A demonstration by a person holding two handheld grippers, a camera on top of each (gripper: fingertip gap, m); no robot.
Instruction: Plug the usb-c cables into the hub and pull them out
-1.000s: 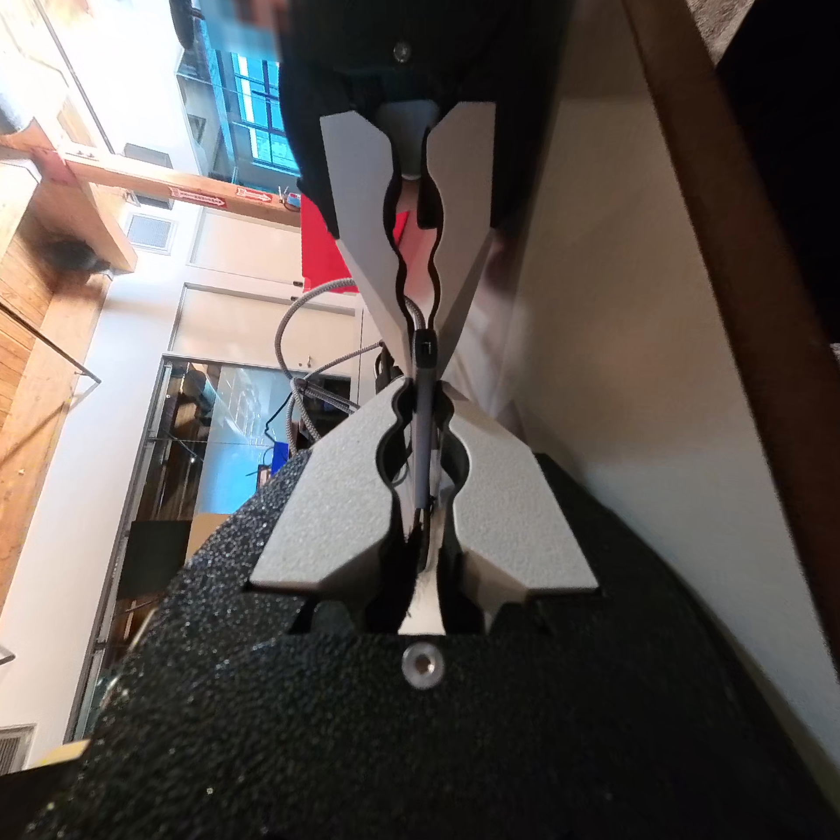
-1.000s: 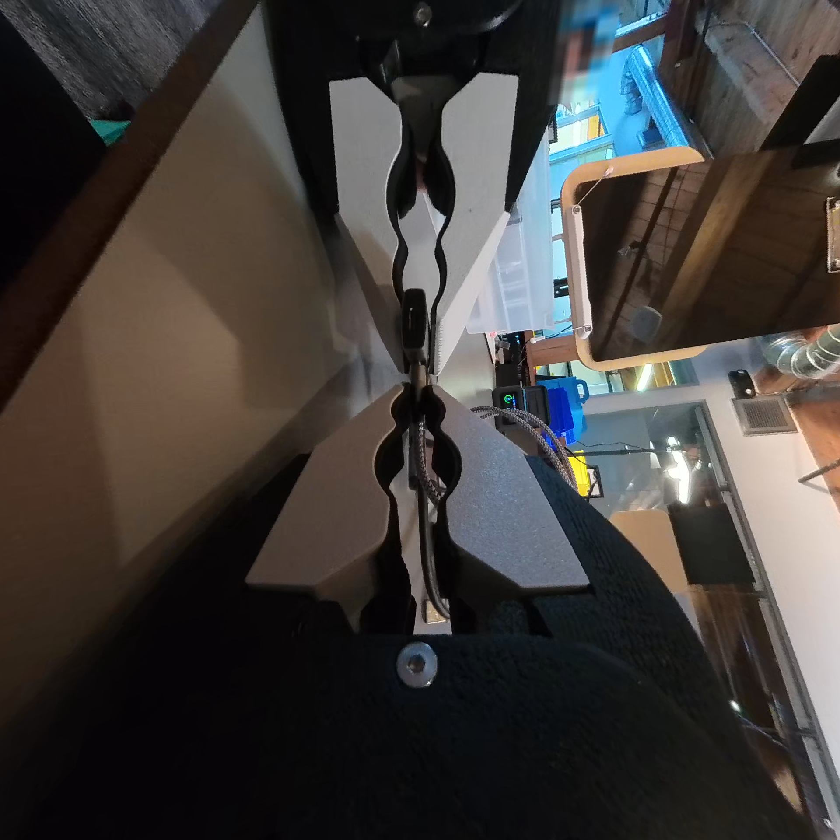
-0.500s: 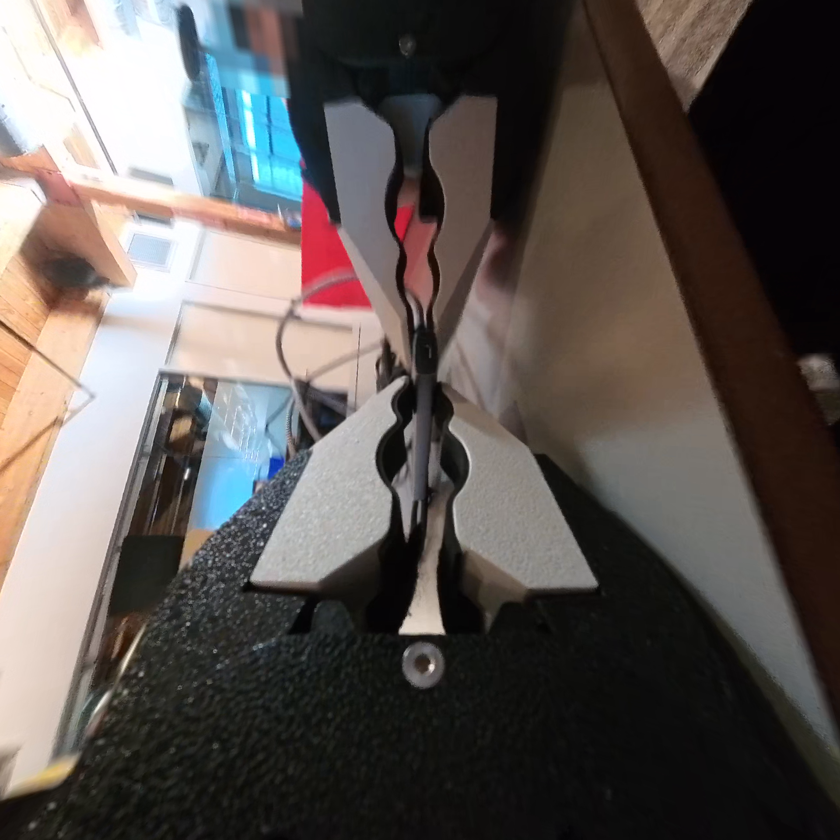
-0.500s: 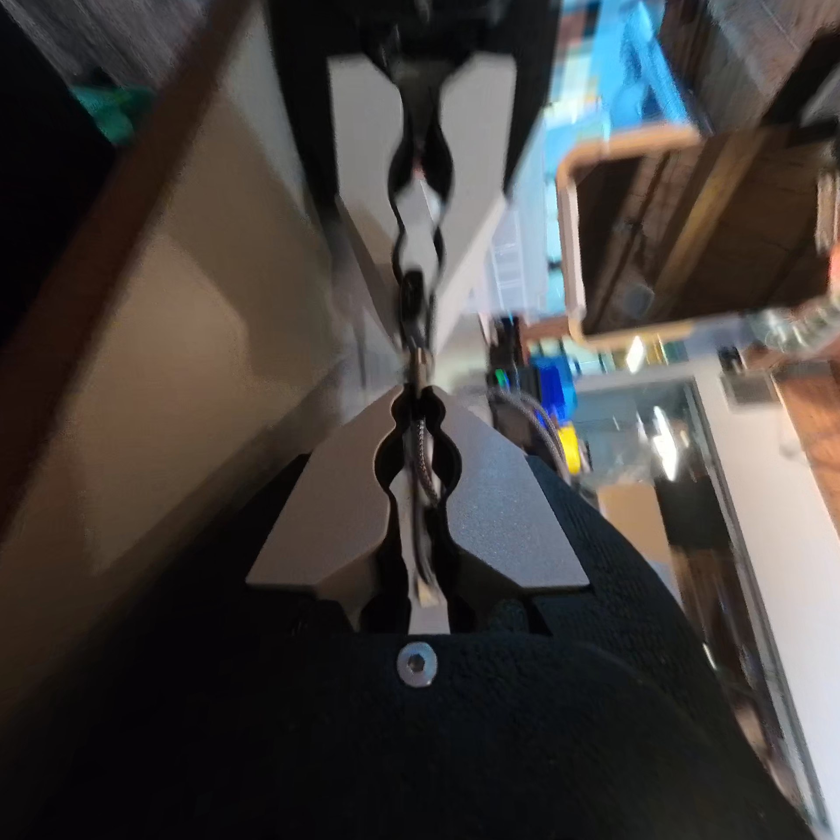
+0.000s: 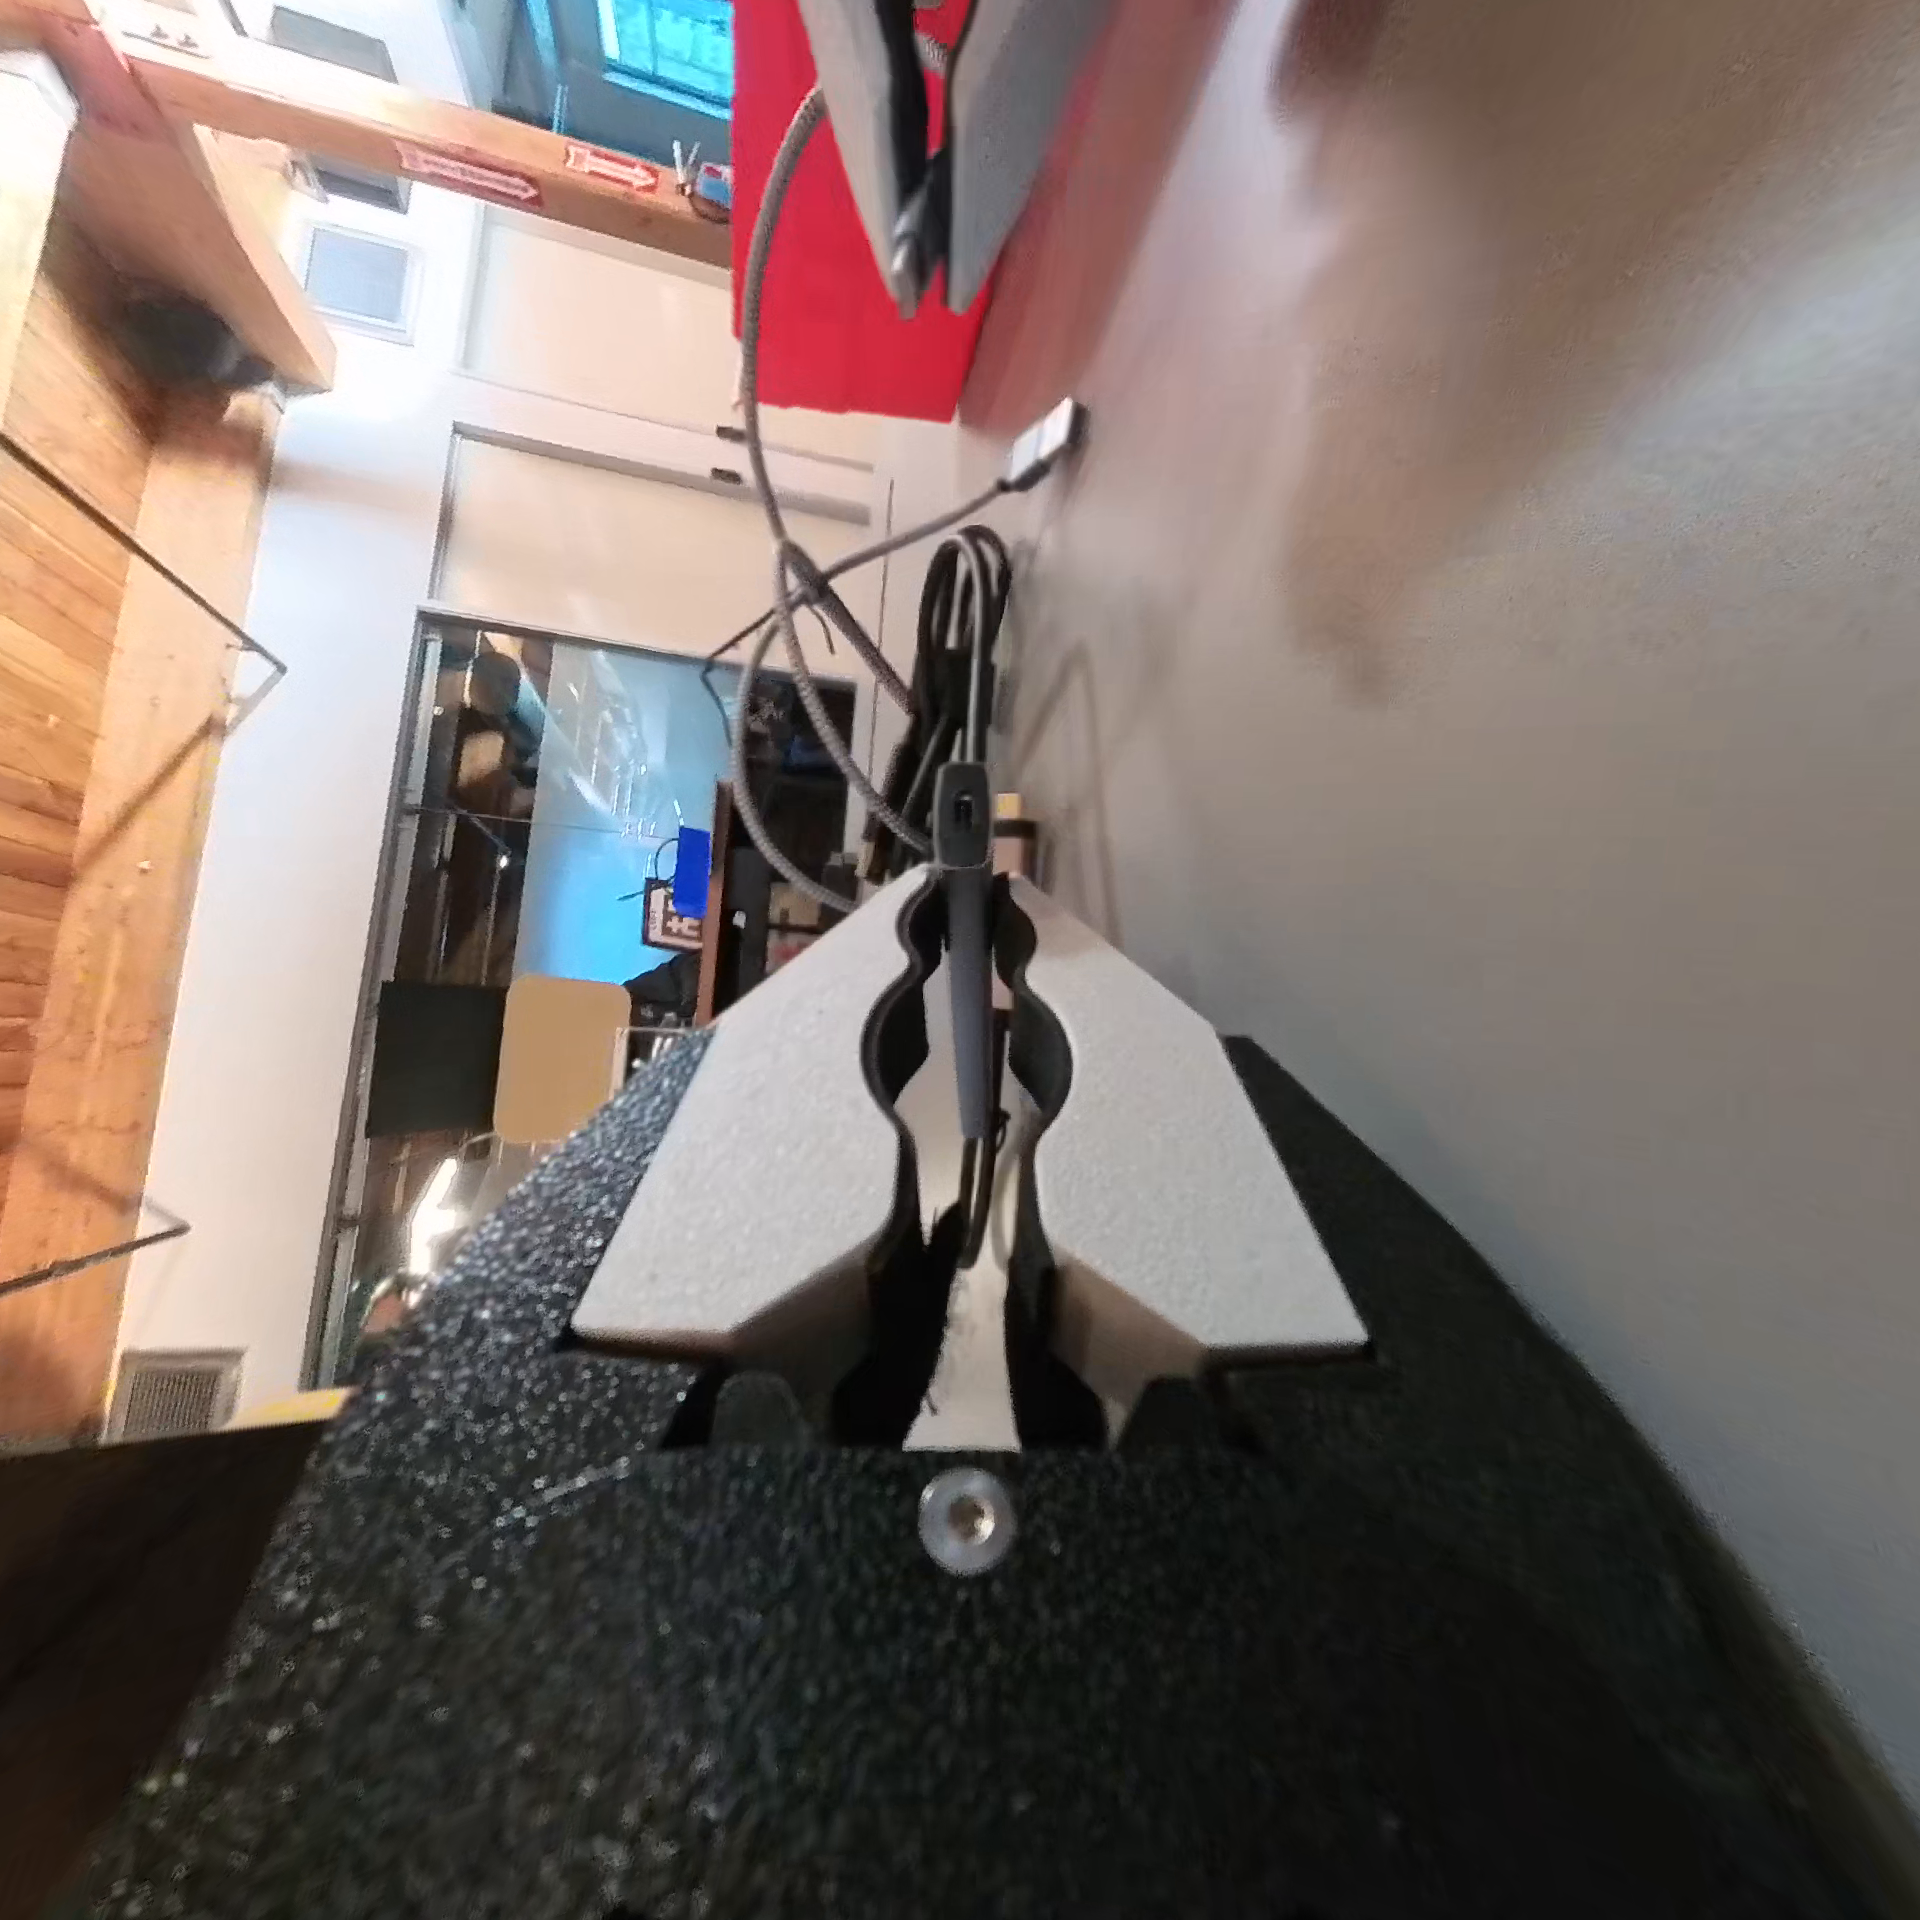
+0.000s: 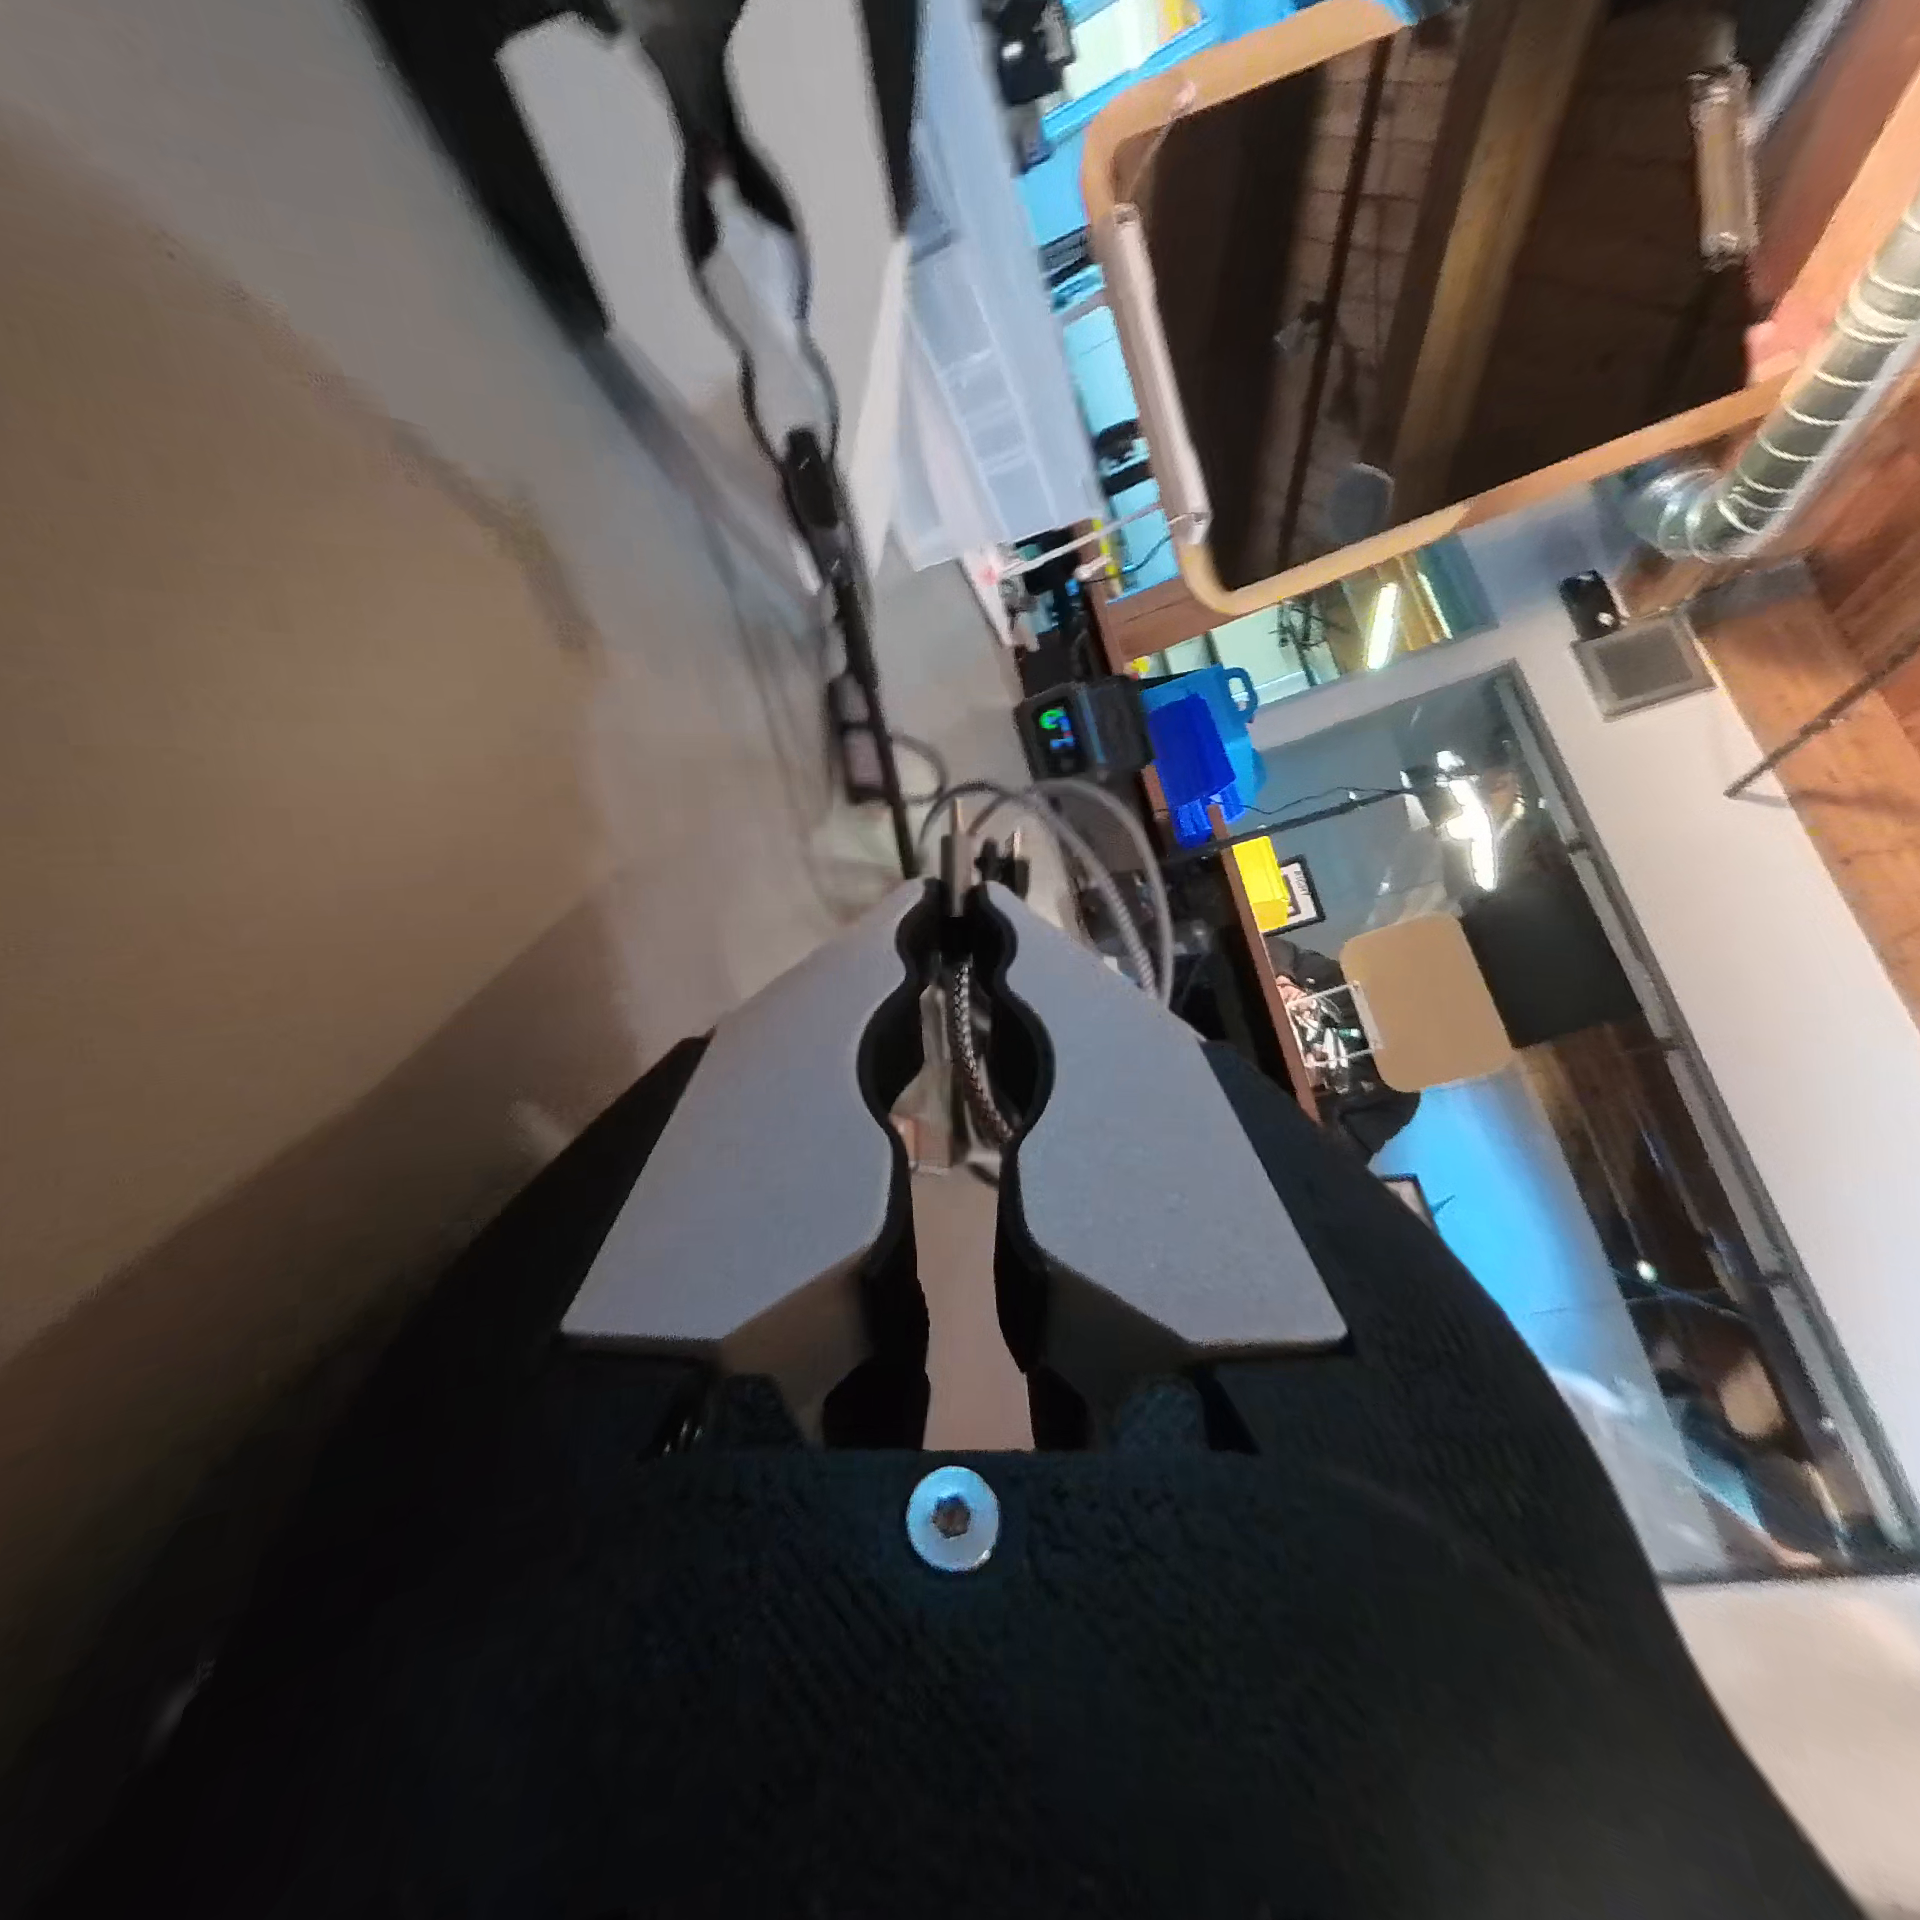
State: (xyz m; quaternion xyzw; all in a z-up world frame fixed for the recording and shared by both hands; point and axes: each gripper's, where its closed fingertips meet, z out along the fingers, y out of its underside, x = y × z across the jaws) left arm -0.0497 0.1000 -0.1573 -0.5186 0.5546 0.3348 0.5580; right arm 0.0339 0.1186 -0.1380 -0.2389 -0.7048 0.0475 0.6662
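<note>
My left gripper (image 5: 961,883) is shut on a thin dark USB hub (image 5: 964,966), seen edge-on. The hub's port end sticks out past the fingertips. My right gripper (image 6: 951,896) is shut on the plug of a grey braided USB-C cable (image 6: 971,1049), whose metal tip pokes out in front. The two grippers are apart. The right gripper (image 5: 928,296) shows far off at the top of the left wrist view with the plug (image 5: 912,234) in it. The left gripper (image 6: 774,436) shows blurred at the top of the right wrist view, with the hub (image 6: 806,476) at its tip.
A white table (image 5: 1455,831) runs along one side of both views. On it lie a small silver adapter (image 5: 1049,436) with a cable, a coil of black cables (image 5: 966,613), a small device with a lit screen (image 6: 1081,738), a blue box (image 6: 1205,769) and a clear plastic bin (image 6: 977,395).
The grippers were tip to tip with the plug seated in the hub. They have drawn apart, and the plug is out of the hub. Both stay shut.
</note>
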